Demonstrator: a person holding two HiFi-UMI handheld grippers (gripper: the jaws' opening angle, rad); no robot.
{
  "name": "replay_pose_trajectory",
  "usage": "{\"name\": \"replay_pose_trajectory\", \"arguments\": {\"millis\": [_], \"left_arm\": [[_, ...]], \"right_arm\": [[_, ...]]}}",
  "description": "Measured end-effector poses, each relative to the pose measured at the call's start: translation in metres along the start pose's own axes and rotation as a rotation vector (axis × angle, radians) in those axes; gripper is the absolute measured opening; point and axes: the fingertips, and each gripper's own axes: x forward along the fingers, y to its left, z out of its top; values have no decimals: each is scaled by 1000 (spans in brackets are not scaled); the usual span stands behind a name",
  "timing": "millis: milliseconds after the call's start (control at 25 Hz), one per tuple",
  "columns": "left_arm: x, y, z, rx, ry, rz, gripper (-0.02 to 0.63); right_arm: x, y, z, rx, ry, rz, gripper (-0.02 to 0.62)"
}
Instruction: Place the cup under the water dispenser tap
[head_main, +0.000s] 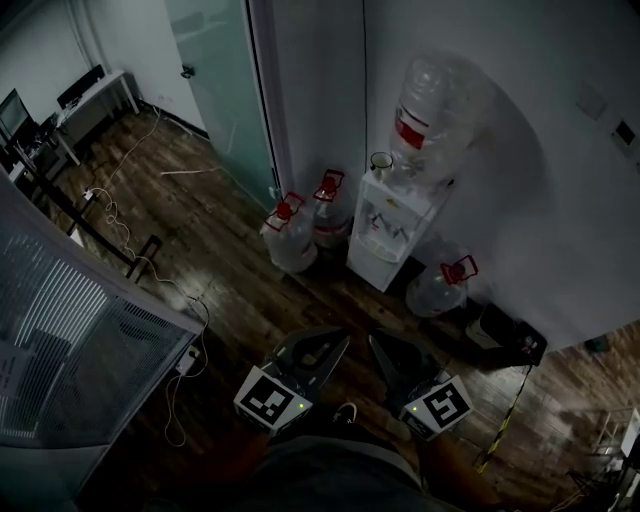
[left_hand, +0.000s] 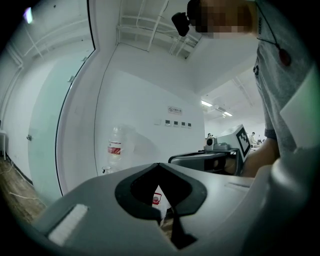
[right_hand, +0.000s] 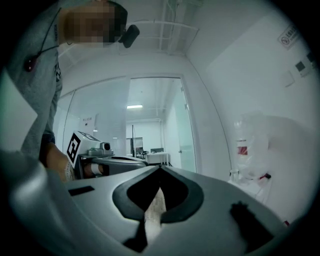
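Note:
A white water dispenser (head_main: 384, 226) stands against the wall with a large clear bottle (head_main: 432, 112) upside down on top. A small clear cup (head_main: 381, 161) sits on the dispenser's top, beside that bottle. My left gripper (head_main: 334, 342) and right gripper (head_main: 377, 342) are held side by side low in the head view, both shut and empty, well short of the dispenser. The left gripper view shows its jaws (left_hand: 159, 165) meeting, with the cup (left_hand: 106, 170) and bottle (left_hand: 116, 144) beyond. The right gripper (right_hand: 160, 168) sees the cup (right_hand: 233, 173) to its right.
Three spare water bottles with red caps (head_main: 291, 236) (head_main: 330, 208) (head_main: 441, 285) stand on the wooden floor around the dispenser. A black box (head_main: 506, 335) lies to its right. A glass door (head_main: 225, 80) is at the left of the corner, a grey partition (head_main: 80, 340) and loose cables (head_main: 115, 215) further left.

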Motion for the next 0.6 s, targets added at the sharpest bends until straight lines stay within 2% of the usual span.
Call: {"name": "replay_pose_trajectory", "arguments": {"millis": [240,480,600], "left_arm": [[25,43,1,-46,-5,-29,8],[42,112,-9,-57,5,-83,8],[47,150,-10,-32,10,-127,8]], "right_arm": [[38,-23,2,7,-44,32,5],[104,-51,-6,-5,-9,-22,5],[140,-66,-11,-14,32,-60,5]]}}
